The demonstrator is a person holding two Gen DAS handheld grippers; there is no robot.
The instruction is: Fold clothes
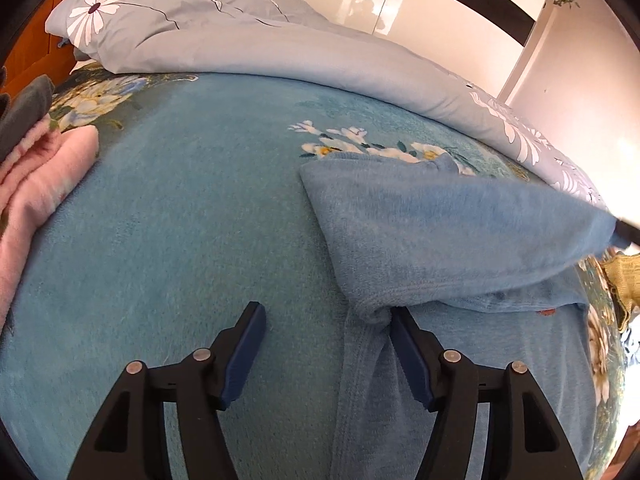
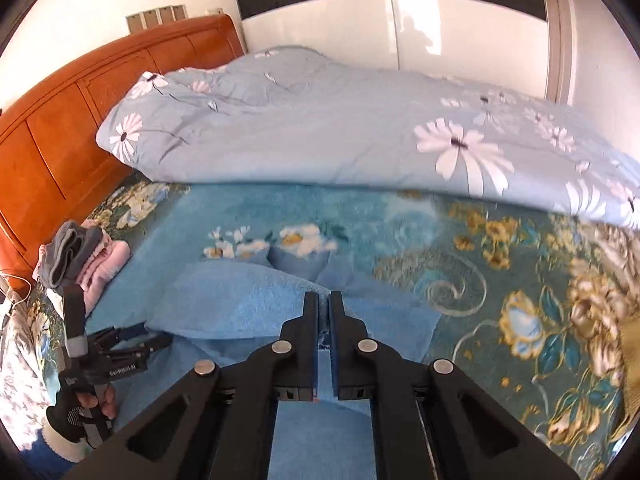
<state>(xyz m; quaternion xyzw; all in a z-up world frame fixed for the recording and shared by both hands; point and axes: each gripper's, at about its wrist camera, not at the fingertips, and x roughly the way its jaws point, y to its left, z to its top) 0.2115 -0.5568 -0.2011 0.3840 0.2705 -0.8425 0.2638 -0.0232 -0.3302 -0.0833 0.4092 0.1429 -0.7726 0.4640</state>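
One view only: right gripper (image 2: 324,300) pinching blue garment (image 2: 240,300).

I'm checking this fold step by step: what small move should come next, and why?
Probably carry the right tongs, shut on the blue garment's lifted edge, across toward the open left tongs, which sit at its bunched corner; the fold looks unfinished.

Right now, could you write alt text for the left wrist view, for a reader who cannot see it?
The open left gripper hovers at a bunched fold of a light blue garment lying on a teal floral blanket. The right gripper lifts the garment's far corner at the right edge. Folded pink clothes lie at left.
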